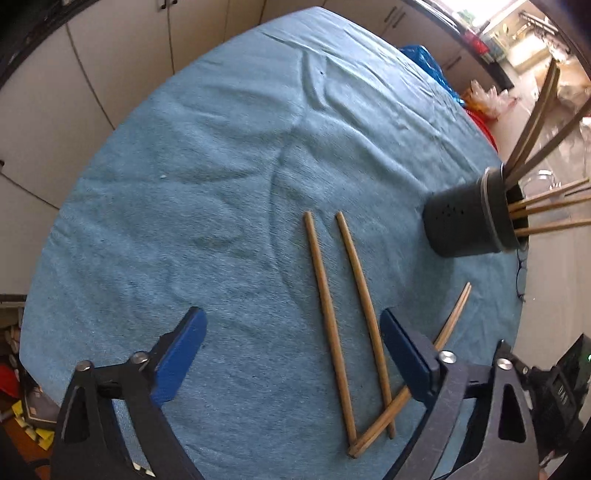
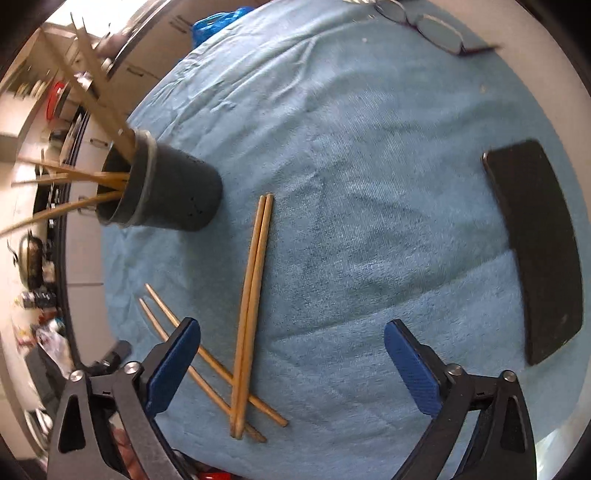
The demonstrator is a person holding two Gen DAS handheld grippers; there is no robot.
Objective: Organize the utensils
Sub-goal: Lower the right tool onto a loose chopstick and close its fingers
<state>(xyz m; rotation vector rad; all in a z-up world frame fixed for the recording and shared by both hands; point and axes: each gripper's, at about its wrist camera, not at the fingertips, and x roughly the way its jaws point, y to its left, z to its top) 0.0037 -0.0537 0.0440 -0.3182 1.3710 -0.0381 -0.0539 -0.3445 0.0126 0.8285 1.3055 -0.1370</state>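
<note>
On the blue cloth (image 1: 221, 184) that covers the worktop, four loose wooden chopsticks lie near one edge. Two single chopsticks (image 1: 328, 325) run side by side with a gap that narrows at one end. A touching pair of chopsticks (image 2: 253, 306) lies slanted across the ends of the two singles, so the four make a rough crossing shape.

Near the same edge, apart from the loose sticks, a dark cylindrical holder (image 1: 469, 218) stands with small holes in its wall. Several more chopsticks (image 2: 92, 85) stick out of its mouth at fanned angles.

Both tools hang above the cloth, pointing steeply down at it. The left hand-held gripper (image 1: 291, 350) has its blue pads spread wide; the two single chopsticks lie in view between the jaws, and the pads touch none of them. The right hand-held gripper (image 2: 291, 362) is also spread wide, with the touching pair seen between its jaws close to the left-side pad, and nothing clamped.

Farther out on the cloth, towards the opposite edge, a flat black rectangular object (image 2: 539, 247) lies alone. A pair of eyeglasses (image 2: 421, 26) rests at the far edge of the cloth. A blue plastic bag (image 1: 424, 62) shows just beyond the worktop's far edge.
</note>
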